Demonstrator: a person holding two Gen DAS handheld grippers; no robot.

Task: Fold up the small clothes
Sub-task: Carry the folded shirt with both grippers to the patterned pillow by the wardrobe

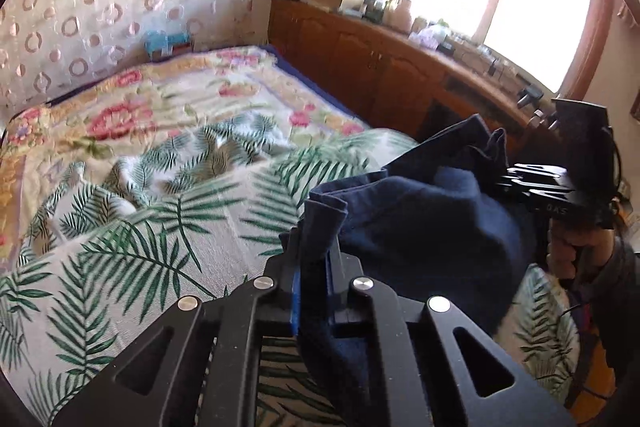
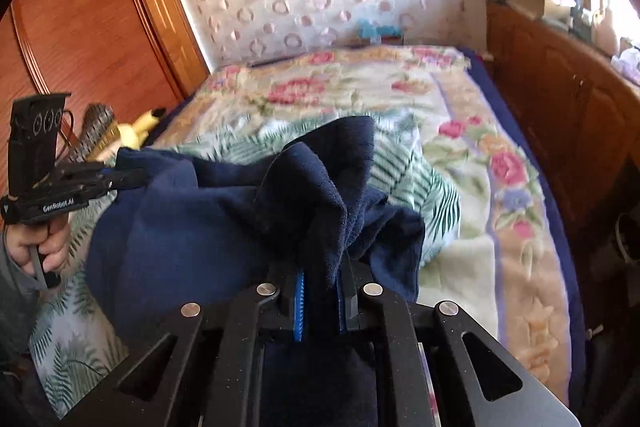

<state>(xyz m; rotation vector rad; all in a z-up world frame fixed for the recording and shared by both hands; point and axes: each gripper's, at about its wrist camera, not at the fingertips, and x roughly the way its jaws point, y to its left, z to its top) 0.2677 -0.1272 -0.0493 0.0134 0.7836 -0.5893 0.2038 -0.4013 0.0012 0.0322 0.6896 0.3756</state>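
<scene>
A dark navy blue garment (image 1: 408, 227) hangs in the air above the bed, stretched between both grippers. My left gripper (image 1: 314, 255) is shut on one edge of it, cloth pinched between the blue-padded jaws. My right gripper (image 2: 320, 267) is shut on the other edge (image 2: 320, 203), with cloth bunched above its jaws. In the left wrist view the right gripper (image 1: 516, 179) shows at the far right. In the right wrist view the left gripper (image 2: 120, 179) shows at the left, gripping the garment's corner.
The bed carries a palm-leaf sheet (image 1: 140, 235) over a floral blanket (image 2: 460, 155). A wooden cabinet (image 1: 380, 67) with clutter runs along the right under a window. A wooden wardrobe (image 2: 88, 19) and a yellow plush toy (image 2: 140, 129) are at the left.
</scene>
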